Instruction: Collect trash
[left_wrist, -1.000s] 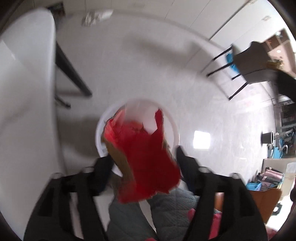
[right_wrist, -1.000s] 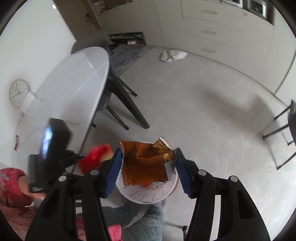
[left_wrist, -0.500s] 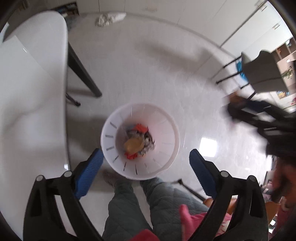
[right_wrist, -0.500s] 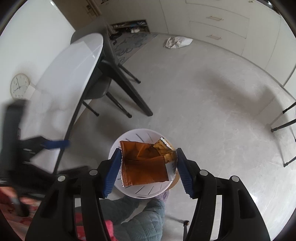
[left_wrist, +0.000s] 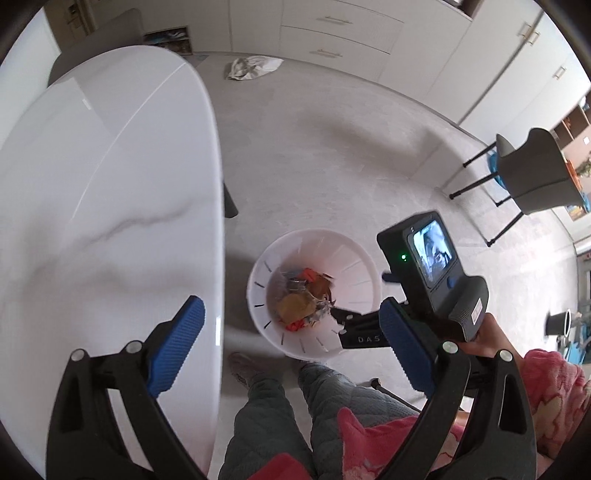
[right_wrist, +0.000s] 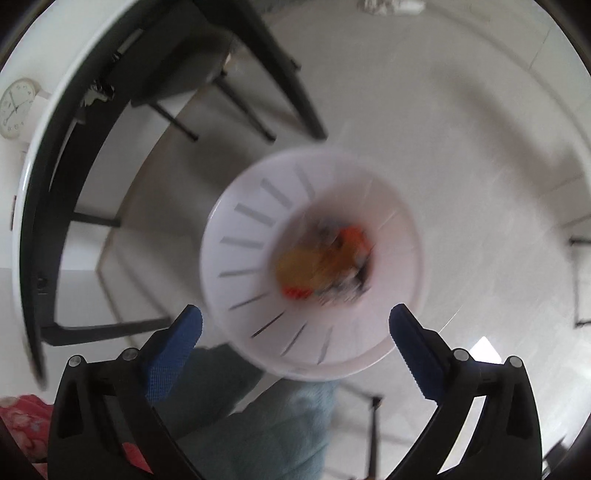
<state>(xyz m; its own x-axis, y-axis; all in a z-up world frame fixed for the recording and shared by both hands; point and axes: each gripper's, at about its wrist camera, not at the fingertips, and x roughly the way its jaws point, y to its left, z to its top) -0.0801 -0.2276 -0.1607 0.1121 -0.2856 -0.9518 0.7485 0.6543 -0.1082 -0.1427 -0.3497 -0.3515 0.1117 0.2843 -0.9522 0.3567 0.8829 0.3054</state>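
Note:
A white slotted bin (left_wrist: 356, 258) stands on the floor beside the table, with crumpled orange, red and silver wrappers (left_wrist: 301, 301) at its bottom. My left gripper (left_wrist: 291, 312) hovers high above it, open, with nothing between its blue pads. The right gripper's body (left_wrist: 430, 273), held in a hand, hangs at the bin's right rim. In the blurred right wrist view the bin (right_wrist: 251, 229) fills the middle and the wrappers (right_wrist: 325, 258) lie inside. My right gripper (right_wrist: 295, 314) sits close over it, its jaws opening, nothing between them.
A white marble table (left_wrist: 92, 184) runs along the left, its edge close to the bin. A crumpled white bag (left_wrist: 253, 66) lies on the floor near the cabinets. A grey chair (left_wrist: 535, 173) stands at the right. The person's legs (left_wrist: 273, 406) are just below the bin.
The red wrapper left my left gripper and lies in the bin; that gripper opened and rose. My right gripper sank towards the bin, opened, and the orange snack bag dropped in.

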